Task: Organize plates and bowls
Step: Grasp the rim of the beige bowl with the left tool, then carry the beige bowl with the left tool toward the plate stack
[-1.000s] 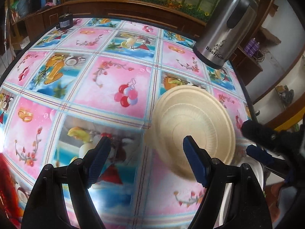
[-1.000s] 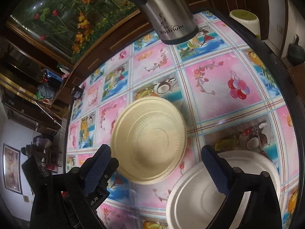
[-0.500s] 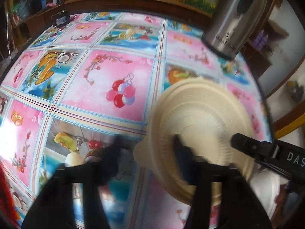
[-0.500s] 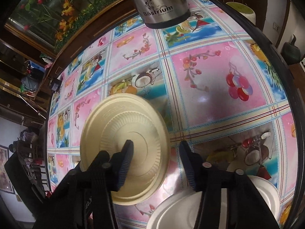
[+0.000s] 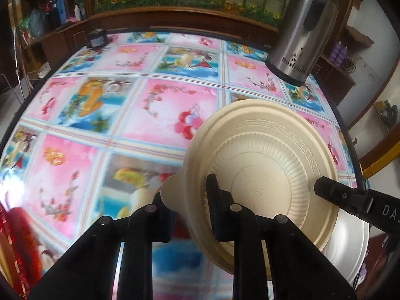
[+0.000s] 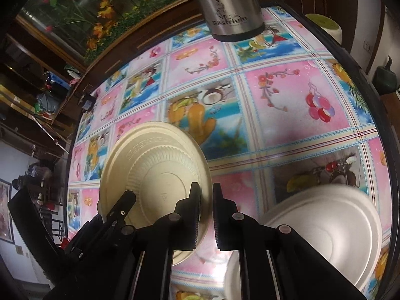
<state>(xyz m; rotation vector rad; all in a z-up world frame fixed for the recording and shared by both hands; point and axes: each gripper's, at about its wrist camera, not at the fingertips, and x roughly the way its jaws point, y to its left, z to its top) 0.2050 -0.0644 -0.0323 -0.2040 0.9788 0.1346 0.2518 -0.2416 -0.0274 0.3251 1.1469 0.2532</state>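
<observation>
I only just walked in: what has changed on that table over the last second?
Both hand-held grippers came in and closed on opposite rims of the round beige ribbed plate: left, right. The white plate and steel flask stayed put.

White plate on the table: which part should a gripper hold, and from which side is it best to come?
Probably the thin rim of the white plate, one finger above, one below, coming from the near edge of the table. It lies low and too wide to span, and the beige plate hides part of its rim in the left wrist view.
</observation>
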